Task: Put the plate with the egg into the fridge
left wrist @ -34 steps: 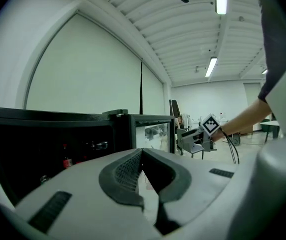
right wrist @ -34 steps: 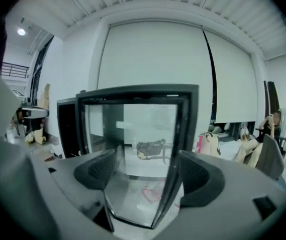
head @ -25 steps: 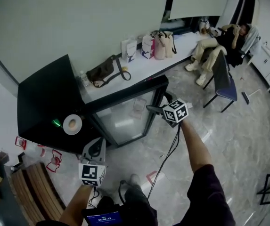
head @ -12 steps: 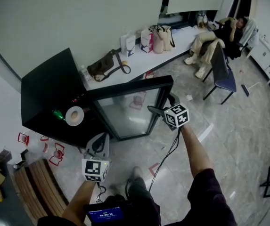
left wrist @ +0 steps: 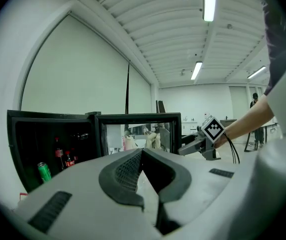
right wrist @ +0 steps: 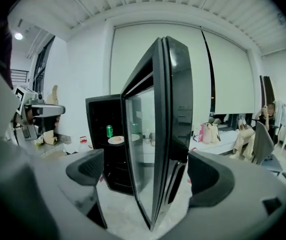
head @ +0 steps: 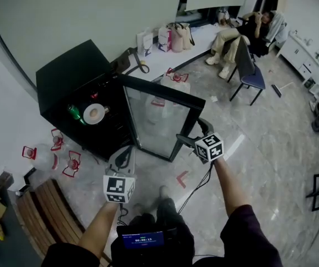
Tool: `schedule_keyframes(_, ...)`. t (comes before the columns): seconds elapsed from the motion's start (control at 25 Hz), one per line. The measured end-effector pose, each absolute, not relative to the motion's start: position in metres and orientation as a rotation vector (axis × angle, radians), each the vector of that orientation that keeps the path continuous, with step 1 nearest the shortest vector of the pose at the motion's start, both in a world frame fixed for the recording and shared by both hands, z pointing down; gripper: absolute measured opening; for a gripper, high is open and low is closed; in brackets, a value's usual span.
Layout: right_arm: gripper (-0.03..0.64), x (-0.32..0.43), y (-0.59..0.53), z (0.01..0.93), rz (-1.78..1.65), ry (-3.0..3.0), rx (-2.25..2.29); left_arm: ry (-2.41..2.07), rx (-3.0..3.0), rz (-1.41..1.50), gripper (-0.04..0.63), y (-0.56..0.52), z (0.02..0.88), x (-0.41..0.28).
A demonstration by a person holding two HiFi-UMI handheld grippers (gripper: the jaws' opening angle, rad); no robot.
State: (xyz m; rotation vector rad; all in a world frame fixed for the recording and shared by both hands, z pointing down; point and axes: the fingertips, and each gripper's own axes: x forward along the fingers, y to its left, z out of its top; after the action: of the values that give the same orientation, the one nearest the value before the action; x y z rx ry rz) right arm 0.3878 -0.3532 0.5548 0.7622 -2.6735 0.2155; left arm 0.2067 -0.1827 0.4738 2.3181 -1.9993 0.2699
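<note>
The black fridge [head: 64,74] stands open, its glass door [head: 159,121] swung out toward me. On a shelf inside lies a white plate [head: 94,113] with a brownish egg on it, also visible as the plate [right wrist: 117,140] in the right gripper view. My right gripper [head: 183,141] is at the door's free edge. In its own view the right gripper [right wrist: 147,173] is open, with the door edge [right wrist: 165,134] between its jaws. My left gripper [head: 124,153] hovers in front of the fridge, away from the plate. That left gripper [left wrist: 143,154] is shut with nothing in it.
A green can [head: 74,113] lies beside the plate, and bottles [left wrist: 58,154] stand deeper inside. Red-and-white things [head: 64,160] lie on the floor left of the fridge. A low white bench [head: 165,57] holds bags, and a person sits by a chair [head: 245,74] at the far right.
The door has swung round toward the fridge front, with my right gripper staying at its free edge. My viewpoint has shifted, so the fridge now sits higher in view. The left gripper stays shut.
</note>
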Motion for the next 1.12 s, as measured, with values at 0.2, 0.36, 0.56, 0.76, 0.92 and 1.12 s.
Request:
schedule_keyframes(0.2,0.528,0.372,-0.247,0.547,0.256,-2.747,0.592,-2.023,2.254,0.206,0.009,-0.13,0.473,0.21)
schedule_keyframes(0.36,0.525,0.348,-0.176,0.53,0.296,-2.869,0.341,-2.104,2.146,0.163,0.009,-0.098,0.476,0.203)
schedule_keyframes(0.56,0.277,0.332,-0.114,0.482,0.337,-3.085,0.298,-2.225,2.047,0.151,0.009,-0.055,0.476,0.199)
schedule_keyframes(0.76,0.102,0.3,-0.071,0.469,0.328,-3.151,0.229,-2.324,1.995,0.18,0.009,-0.02,0.471,0.184)
schedule_keyframes(0.92,0.013,0.267,-0.054,0.46,0.316,-3.169,0.164,-2.388,1.952,0.151,0.009,0.0,0.46,0.164)
schedule_keyframes(1.12,0.009,0.226,-0.032,0.445,0.269,-3.185,0.094,-2.414,1.912,0.105,0.009,0.016,0.454,0.143)
